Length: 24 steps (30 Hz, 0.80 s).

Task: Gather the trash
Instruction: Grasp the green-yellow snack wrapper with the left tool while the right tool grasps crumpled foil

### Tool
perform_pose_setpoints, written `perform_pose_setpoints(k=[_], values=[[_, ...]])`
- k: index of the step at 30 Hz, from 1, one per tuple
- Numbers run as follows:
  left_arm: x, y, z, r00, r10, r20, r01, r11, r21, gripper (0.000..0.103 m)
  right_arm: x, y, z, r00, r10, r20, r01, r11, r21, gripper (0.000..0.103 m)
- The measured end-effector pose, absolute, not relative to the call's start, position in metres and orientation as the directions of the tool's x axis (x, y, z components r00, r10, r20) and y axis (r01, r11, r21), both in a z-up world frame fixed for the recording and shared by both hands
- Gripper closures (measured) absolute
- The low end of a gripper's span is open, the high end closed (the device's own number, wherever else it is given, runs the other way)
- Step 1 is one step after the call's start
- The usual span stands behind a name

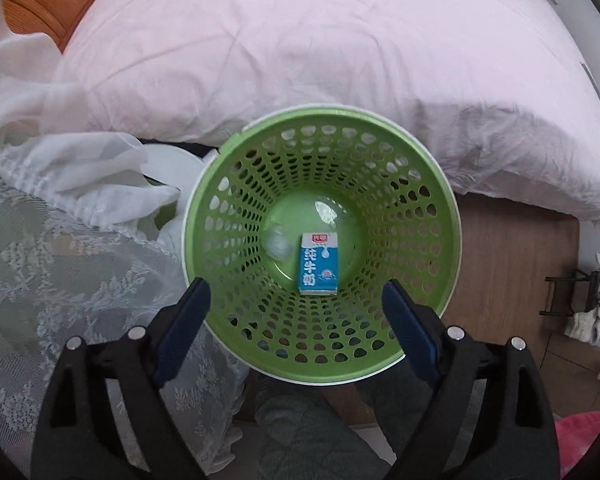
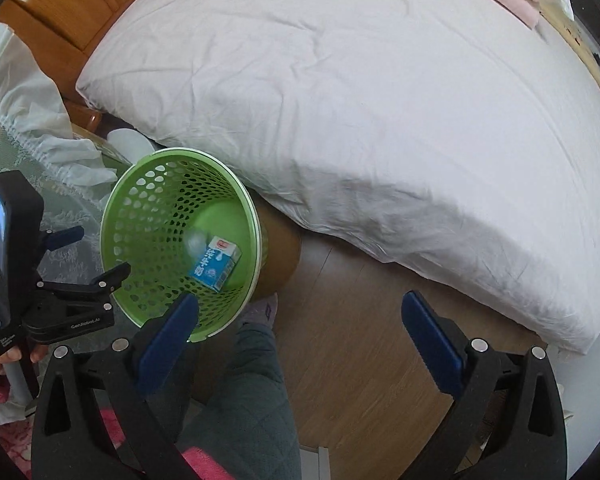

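Both pairs of blue fingers stand released and empty: your left gripper over the green basket, your right gripper beside it, above the wooden floor. Inside, a milk carton lies flat next to a crumpled clear wrapper. Judge both light; the carton is stiff but crushable, so grip across its narrow sides. Beyond lies the bed.
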<state>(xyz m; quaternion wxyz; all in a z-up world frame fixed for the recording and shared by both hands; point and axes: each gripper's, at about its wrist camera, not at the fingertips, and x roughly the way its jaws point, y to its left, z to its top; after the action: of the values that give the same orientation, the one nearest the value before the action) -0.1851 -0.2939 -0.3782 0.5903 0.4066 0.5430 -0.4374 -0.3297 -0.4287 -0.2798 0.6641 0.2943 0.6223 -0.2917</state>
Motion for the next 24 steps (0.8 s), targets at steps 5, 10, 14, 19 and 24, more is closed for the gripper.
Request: perform_pose_setpoints(k=[5,10,14,19,24], values=[[-0.160,-0.284,-0.280,0.095,-0.249,-0.964,0.925,0.380,-0.007,0.019,-0.285,-0.426,-0.238,0.171,-0.083,-0.982,0.688,0.723,0.058,0.002],[-0.104,-0.239,-0.151,0.288,-0.403,-0.869,0.823,0.567,0.010,0.010,-0.217,-0.413,-0.157,0.408,-0.093,-0.908,0.537,0.829,0.156,0.002],[-0.064,-0.178,-0.072,0.520,-0.384,-0.763,0.670,0.738,0.085,0.008,-0.151,-0.386,-0.091,0.575,-0.050,-0.817,0.341,0.922,0.184,0.002],[-0.010,-0.114,-0.061,0.643,-0.239,-0.728,0.503,0.848,0.166,0.008,-0.083,-0.341,-0.054,0.663,0.037,-0.748,0.182,0.961,0.209,0.002],[0.055,-0.098,-0.106,0.583,-0.204,-0.786,0.555,0.807,0.202,0.008,-0.039,-0.306,-0.046,0.678,0.101,-0.728,0.145,0.953,0.268,0.002]])
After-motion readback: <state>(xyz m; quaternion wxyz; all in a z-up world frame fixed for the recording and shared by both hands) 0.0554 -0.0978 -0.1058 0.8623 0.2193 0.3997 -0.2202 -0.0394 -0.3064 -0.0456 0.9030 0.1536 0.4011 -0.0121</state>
